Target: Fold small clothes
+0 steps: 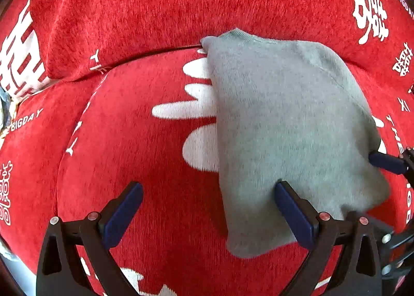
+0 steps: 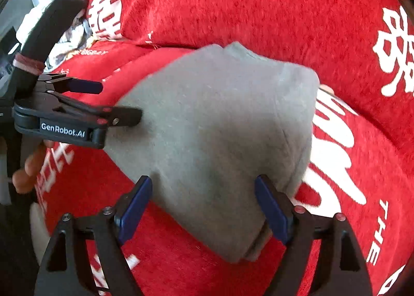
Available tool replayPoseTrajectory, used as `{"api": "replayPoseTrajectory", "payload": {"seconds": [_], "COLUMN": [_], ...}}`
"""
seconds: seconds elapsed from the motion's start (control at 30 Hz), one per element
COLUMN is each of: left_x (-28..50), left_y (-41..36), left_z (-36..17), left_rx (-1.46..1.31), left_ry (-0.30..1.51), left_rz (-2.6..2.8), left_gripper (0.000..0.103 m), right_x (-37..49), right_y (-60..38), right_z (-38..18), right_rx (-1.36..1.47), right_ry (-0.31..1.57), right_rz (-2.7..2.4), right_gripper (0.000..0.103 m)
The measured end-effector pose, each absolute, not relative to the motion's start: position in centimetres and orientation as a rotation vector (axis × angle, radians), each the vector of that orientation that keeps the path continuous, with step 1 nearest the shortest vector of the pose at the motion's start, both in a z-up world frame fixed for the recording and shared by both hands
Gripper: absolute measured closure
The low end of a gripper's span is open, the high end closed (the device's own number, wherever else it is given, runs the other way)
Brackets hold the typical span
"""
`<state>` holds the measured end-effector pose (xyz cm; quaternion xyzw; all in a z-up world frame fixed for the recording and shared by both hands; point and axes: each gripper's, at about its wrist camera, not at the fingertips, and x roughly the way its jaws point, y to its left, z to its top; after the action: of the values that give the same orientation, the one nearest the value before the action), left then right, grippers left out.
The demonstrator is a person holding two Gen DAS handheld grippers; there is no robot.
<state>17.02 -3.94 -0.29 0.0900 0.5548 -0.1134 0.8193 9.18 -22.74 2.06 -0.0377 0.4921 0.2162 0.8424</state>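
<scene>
Two grippers work over a red cushion (image 1: 160,205) printed with white characters. The left gripper (image 1: 208,208) has its fingers spread wide apart, one over bare cushion, the other over the near edge of the folded grey garment (image 1: 284,120). The garment lies flat on the cushion. The right gripper (image 2: 203,205) also has its fingers wide apart, straddling the garment's near end.

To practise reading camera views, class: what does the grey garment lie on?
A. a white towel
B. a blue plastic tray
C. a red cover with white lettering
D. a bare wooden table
C: the grey garment rests folded on a red cover printed with white lettering.
</scene>
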Motion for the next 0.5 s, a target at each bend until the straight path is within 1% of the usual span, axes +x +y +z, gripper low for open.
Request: {"api": "replayPoseTrajectory", "payload": {"seconds": [0.3, 0.5], "left_x": [16.2, 17.6], "left_y": [-4.1, -4.2], "left_z": [2.4, 1.9], "left_rx": [0.152, 0.092], "left_ry": [1.13, 1.12], "left_rz": [-0.283, -0.271], "left_gripper": [0.001, 0.001], "right_x": [8.2, 9.1], "right_y": [-26.3, -29.4], "right_z": [5.4, 5.6], "right_rx": [0.049, 0.203], "right_ry": [0.996, 0.982], "right_rz": [0.367, 0.307], "right_gripper": [0.018, 0.016]}}
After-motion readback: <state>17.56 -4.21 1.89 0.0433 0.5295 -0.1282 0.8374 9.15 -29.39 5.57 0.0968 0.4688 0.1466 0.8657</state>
